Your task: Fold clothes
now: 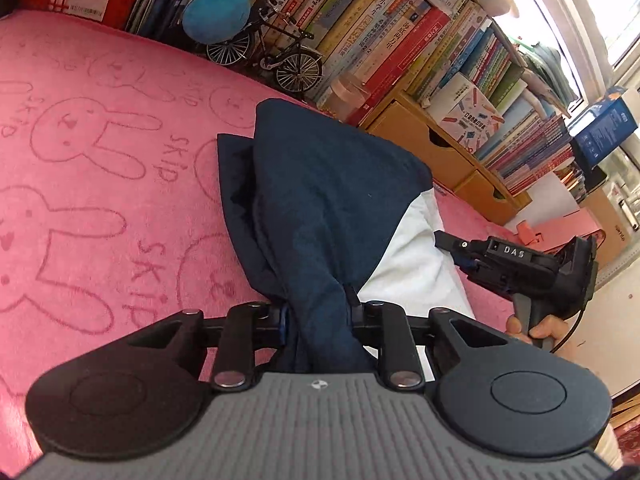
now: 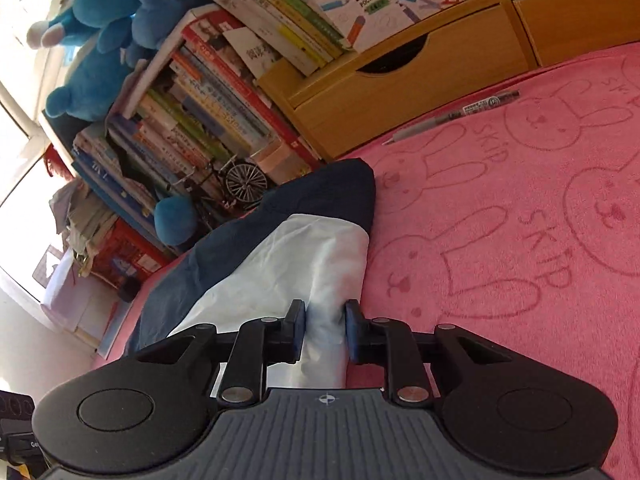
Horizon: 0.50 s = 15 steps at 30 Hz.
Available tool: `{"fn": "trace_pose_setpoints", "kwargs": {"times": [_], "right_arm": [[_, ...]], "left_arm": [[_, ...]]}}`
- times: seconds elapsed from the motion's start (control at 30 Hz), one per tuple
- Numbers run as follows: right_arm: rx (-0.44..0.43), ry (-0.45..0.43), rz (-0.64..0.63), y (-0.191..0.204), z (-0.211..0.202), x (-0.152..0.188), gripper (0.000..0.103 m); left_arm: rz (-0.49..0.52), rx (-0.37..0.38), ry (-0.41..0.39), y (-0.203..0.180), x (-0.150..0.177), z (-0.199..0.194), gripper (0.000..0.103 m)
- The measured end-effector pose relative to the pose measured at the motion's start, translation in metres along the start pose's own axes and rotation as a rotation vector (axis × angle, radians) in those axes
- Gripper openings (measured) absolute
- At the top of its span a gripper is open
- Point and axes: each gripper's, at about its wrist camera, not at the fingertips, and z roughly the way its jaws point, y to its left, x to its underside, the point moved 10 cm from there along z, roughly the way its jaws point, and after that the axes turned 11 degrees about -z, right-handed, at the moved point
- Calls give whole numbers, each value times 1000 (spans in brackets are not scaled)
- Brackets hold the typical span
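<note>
Now both tongs stand narrowly apart, each clamped on cloth — the left gripper (image 1: 318, 312) pinches the navy part of the garment (image 1: 320, 184), the right gripper (image 2: 325, 330) its white part. Between them, the garment rests bunched on the pink rabbit-print blanket (image 1: 100, 168) beside the bookshelf (image 1: 400, 40).

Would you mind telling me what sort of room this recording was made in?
Probably a child's bedroom or study: a pink bunny-print fleece cover, tightly packed rows of books, blue plush toys and a small model bicycle.
</note>
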Motion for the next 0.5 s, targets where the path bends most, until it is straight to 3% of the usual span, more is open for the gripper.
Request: {"fn": "trace_pose_setpoints", "kwargs": {"times": [0.07, 0.1, 0.13, 0.2, 0.27, 0.3, 0.37, 0.4, 0.43, 0.5], "right_arm": [[67, -22, -85, 7, -11, -8, 31], [109, -41, -150, 13, -20, -11, 47], [148, -66, -230, 22, -31, -11, 68], [173, -109, -391, 50, -49, -6, 75], [156, -112, -506, 81, -57, 5, 75], [139, -105, -552, 97, -57, 11, 75], [127, -64, -627, 121, -44, 23, 53], [126, -39, -663, 132, -36, 28, 24], [132, -20, -683, 140, -25, 32, 14], [158, 4, -688, 149, 1, 33, 15]], "left_arm": [[93, -70, -5, -3, 2, 2, 36], [142, -110, -15, -4, 5, 1, 44], [193, -152, -30, -3, 10, -2, 60], [274, -257, -76, 5, 14, -10, 89], [301, -297, -102, 8, 15, -17, 92], [307, -304, -109, 8, 16, -21, 92], [303, -306, -112, 10, 17, -25, 92], [297, -310, -113, 12, 17, -27, 92], [295, -316, -114, 13, 19, -28, 92], [300, -331, -116, 15, 23, -30, 92]]}}
